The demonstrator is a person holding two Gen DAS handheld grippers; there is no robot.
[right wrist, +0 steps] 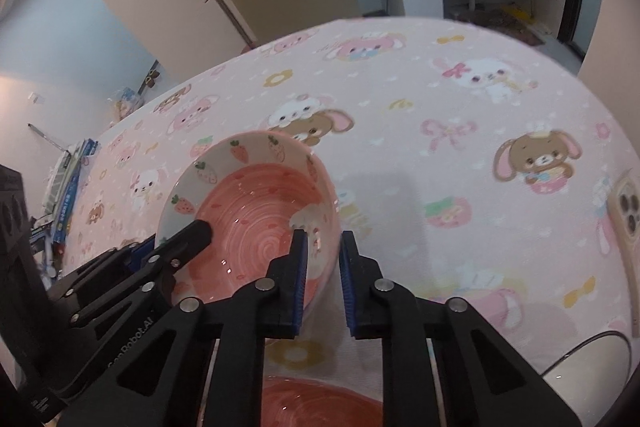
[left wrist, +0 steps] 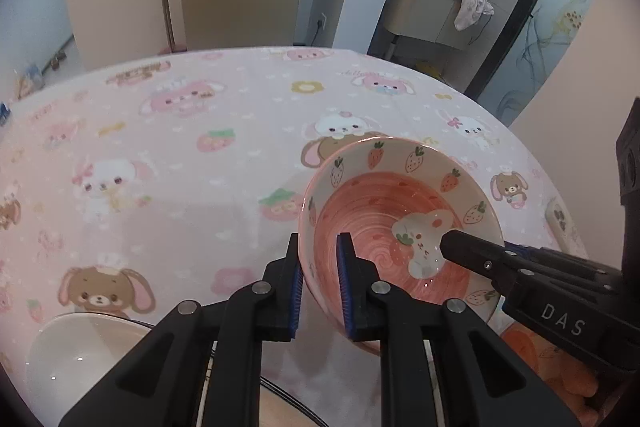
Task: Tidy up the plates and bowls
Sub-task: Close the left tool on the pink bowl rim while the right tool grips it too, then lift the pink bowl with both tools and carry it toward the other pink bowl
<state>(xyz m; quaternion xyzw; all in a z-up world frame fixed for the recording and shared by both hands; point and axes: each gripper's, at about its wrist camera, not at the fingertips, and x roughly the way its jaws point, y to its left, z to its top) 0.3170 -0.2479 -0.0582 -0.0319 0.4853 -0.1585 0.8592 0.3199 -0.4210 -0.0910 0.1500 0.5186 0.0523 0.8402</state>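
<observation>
A pink strawberry-pattern bowl is held tilted above the pink cartoon tablecloth. My left gripper is shut on the bowl's left rim, one finger inside and one outside. My right gripper is shut on the bowl's right rim in the same way. Each gripper shows in the other's view, the right one and the left one, reaching into the bowl. A second pink dish lies below the right gripper. A white bowl sits at the lower left.
A phone lies on the cloth at the right edge. Another white dish sits at the lower right of the right wrist view. Books are stacked beyond the table's left edge. A fridge and a sink counter stand behind the table.
</observation>
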